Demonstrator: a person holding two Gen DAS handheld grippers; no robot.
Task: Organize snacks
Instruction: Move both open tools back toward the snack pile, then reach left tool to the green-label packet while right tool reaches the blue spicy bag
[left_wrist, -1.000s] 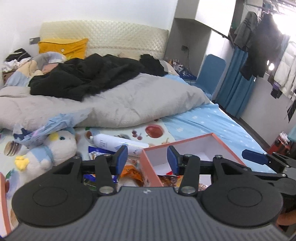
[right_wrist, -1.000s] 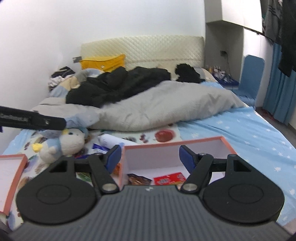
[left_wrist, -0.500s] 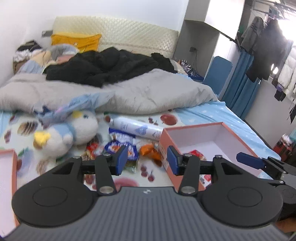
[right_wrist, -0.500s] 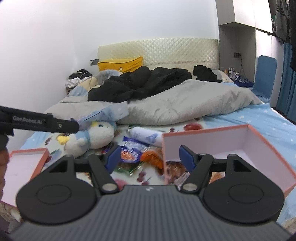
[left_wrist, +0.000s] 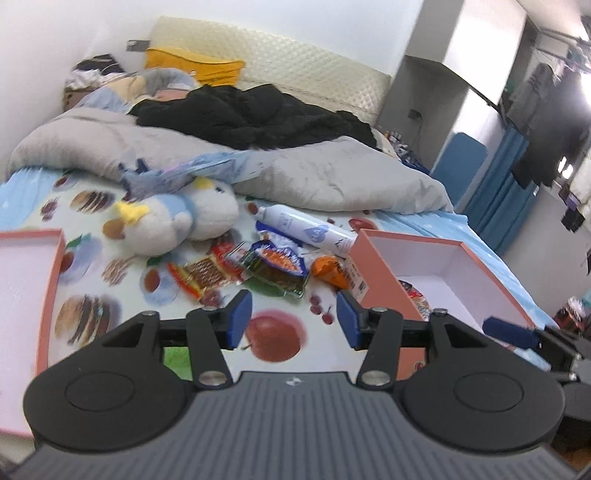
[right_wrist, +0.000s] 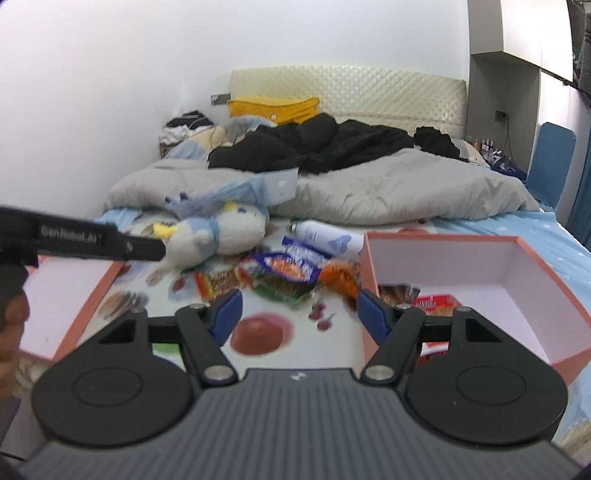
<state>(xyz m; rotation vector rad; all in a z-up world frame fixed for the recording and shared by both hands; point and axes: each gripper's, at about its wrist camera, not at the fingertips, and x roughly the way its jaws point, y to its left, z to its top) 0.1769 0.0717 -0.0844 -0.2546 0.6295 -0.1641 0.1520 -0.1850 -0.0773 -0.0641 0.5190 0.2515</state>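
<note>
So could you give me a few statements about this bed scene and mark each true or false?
1. The orange box already holds snack packets. True.
2. The left gripper clamps a packet. False: its jaws have just been opening, nothing between them.
3. The white bottle stands upright. False: it lies on its side.
4. The plush toy lies beside the loose snack packets. True.
5. The right gripper is empty. True.

The snack packets (left_wrist: 275, 264) are looking like glossy, crinkled plastic foil. The pink box (right_wrist: 517, 280) is showing matt cardboard with white smooth inside. The toy (left_wrist: 173, 221) is looking plush, and the quilt (left_wrist: 314, 177) is seeming soft matt cloth.
</note>
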